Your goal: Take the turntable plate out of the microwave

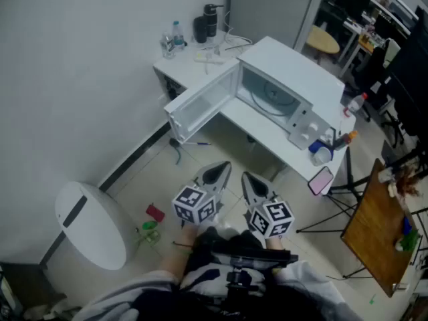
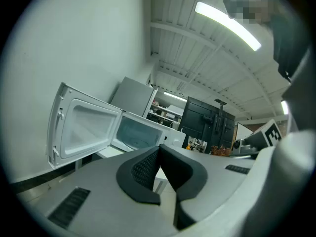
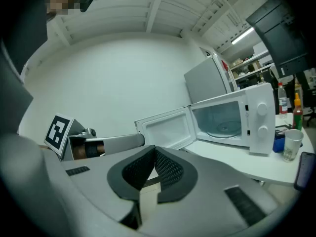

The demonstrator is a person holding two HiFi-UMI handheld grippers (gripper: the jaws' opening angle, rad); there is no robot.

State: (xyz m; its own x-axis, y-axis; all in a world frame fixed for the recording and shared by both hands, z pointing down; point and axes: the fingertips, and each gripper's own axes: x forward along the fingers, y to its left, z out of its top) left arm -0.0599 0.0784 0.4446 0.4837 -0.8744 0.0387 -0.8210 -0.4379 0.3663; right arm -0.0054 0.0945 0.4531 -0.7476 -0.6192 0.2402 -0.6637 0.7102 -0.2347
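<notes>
A white microwave (image 1: pixel 294 79) stands on a white table (image 1: pixel 261 122) with its door (image 1: pixel 200 105) swung wide open to the left. Inside lies the clear glass turntable plate (image 1: pixel 273 97), also seen in the right gripper view as the plate (image 3: pixel 228 128). Both grippers hang well short of the table, over the floor. My left gripper (image 1: pixel 218 173) is shut and holds nothing; its pads (image 2: pixel 148 169) meet. My right gripper (image 1: pixel 252 182) is shut too, with nothing between its pads (image 3: pixel 165 169). The microwave (image 2: pixel 140 132) shows ahead in the left gripper view.
A cup (image 1: pixel 322 154), bottles (image 1: pixel 348 138) and a pink phone (image 1: pixel 320 180) sit at the table's right end. More bottles (image 1: pixel 175 39) stand at the far left corner. A white bin (image 1: pixel 90 223) stands on the floor at left, a wooden board (image 1: pixel 378 226) at right.
</notes>
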